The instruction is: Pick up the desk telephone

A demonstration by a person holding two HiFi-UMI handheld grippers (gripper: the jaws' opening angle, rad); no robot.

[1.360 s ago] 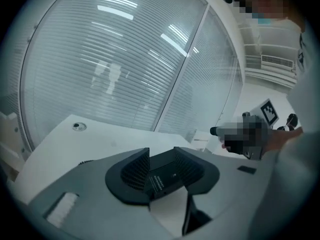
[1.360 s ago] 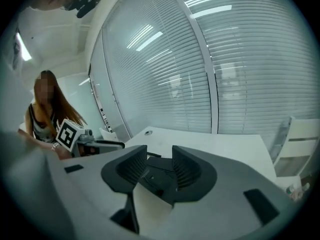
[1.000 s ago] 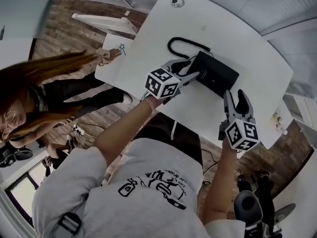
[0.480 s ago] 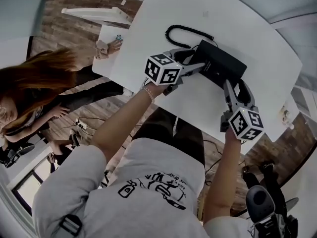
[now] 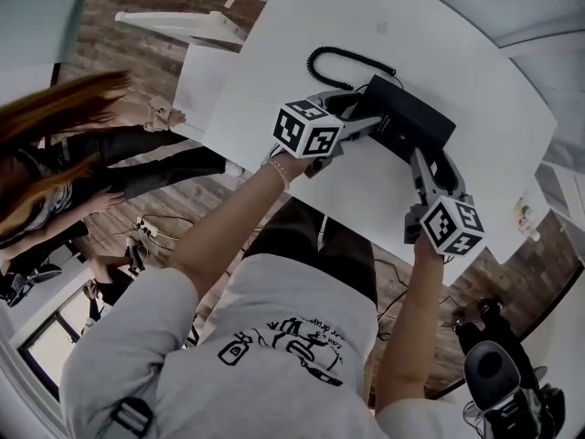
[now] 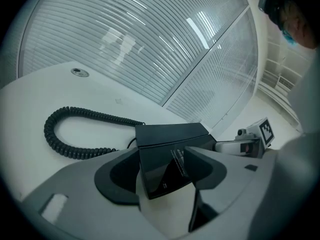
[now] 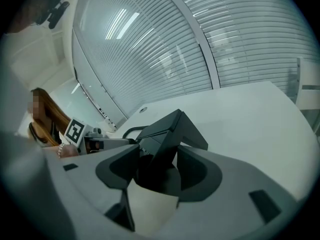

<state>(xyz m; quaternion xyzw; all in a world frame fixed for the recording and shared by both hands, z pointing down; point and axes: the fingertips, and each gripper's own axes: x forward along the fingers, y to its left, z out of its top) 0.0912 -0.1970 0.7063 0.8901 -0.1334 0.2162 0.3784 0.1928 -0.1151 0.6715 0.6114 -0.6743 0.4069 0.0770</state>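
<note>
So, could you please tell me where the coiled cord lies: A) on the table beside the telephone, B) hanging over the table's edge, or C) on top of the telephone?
A: the coiled cord loops on the white table, beside the black telephone.

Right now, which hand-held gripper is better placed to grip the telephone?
Probably left: the left hand-held gripper straddles the telephone's flat end; the right hand-held gripper only a sloping corner.

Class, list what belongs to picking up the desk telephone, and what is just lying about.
In the job: desk telephone, its coiled cord, left hand-held gripper and right hand-held gripper, whose jaws have just been opening, each astride a telephone corner.
Lying about: round table fitting, white side table.
</note>
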